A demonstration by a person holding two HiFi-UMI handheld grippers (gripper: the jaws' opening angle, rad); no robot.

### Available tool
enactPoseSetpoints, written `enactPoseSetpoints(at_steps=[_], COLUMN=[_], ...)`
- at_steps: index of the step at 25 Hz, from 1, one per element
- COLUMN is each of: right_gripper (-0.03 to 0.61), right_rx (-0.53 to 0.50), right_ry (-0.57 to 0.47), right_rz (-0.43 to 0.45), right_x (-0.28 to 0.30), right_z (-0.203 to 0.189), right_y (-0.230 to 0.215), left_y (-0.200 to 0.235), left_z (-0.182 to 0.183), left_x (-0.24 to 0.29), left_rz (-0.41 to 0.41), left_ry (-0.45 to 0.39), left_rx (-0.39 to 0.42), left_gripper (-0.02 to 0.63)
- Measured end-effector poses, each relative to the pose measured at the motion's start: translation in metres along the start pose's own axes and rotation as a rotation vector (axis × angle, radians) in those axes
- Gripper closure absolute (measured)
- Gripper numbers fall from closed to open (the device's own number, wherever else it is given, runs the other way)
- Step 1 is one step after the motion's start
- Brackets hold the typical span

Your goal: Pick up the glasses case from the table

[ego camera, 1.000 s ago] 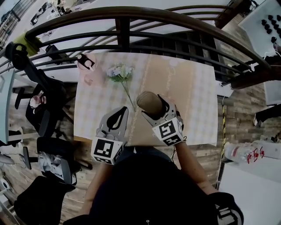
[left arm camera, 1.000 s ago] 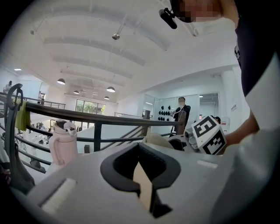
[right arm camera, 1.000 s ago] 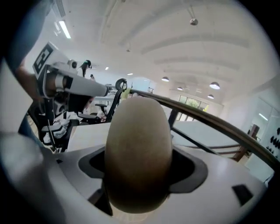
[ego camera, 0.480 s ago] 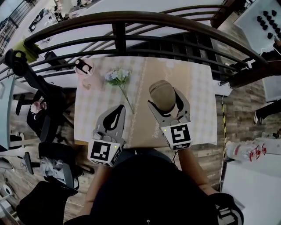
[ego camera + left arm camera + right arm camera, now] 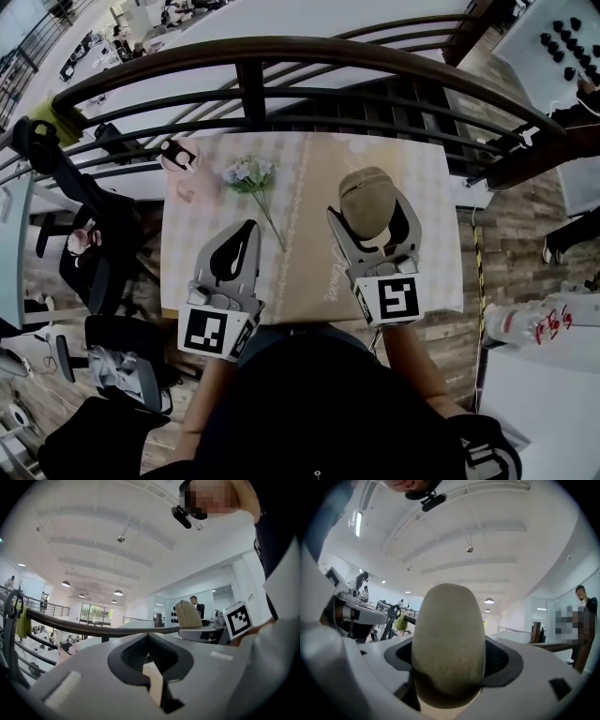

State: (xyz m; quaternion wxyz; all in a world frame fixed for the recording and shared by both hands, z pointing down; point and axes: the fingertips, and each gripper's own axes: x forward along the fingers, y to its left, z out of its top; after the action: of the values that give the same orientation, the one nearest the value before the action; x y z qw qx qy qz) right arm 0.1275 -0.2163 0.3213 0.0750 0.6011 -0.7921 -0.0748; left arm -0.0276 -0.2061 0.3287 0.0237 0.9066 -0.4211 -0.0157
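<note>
Fingers (image 5: 502,658) of right gripper (image 5: 371,214) clenched on glasses case (image 5: 362,195), upright, right of centre in head view, apparently clear of table (image 5: 427,178). Left gripper (image 5: 242,234) pinched together, empty. Risk: rounded shell gripped low, so it may tip or slip out if tilted.

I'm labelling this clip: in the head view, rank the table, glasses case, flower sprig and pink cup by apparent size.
1. table
2-3. glasses case and flower sprig: look alike, and the case is held up nearer the camera, so no ranking
4. pink cup
</note>
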Motion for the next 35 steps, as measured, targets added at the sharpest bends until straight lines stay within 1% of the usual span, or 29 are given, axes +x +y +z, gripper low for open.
enactPoseSetpoints(at_steps=[2,7,17,22,27,31,35], right_gripper=[0.207,0.207,0.207,0.207,0.207,0.207,0.207], right_rx=[-0.004,0.029,0.054,0.069,0.091,0.106,0.090], right_ry=[-0.022,-0.098,-0.192,-0.212,-0.210,-0.209,-0.201], right_rz=[-0.008,-0.026,-0.055,-0.060,-0.065,-0.069,-0.075], right_x=[-0.001,-0.009,-0.022,-0.025,-0.027,-0.028,-0.029], right_z=[0.010,0.032,0.057,0.061,0.058,0.057,0.055], right_y=[-0.001,-0.005,-0.010,-0.012,-0.015,-0.018,-0.017], left_y=[0.001,0.001,-0.005,-0.008,-0.016,-0.018,-0.020], left_z=[0.004,0.018,0.036,0.042,0.046,0.044,0.041], left_x=[0.000,-0.001,-0.003,-0.001,0.002,0.003,0.002], left_rz=[0.008,0.012,0.009,0.008,-0.017,-0.016,-0.014], left_ry=[-0.007,-0.035,-0.068,-0.082,-0.099,-0.084,-0.074], left_rx=[0.009,0.021,0.047,0.069,0.078,0.075,0.074], left_gripper=[0.603,0.603,0.603,0.603,0.603,0.603,0.603])
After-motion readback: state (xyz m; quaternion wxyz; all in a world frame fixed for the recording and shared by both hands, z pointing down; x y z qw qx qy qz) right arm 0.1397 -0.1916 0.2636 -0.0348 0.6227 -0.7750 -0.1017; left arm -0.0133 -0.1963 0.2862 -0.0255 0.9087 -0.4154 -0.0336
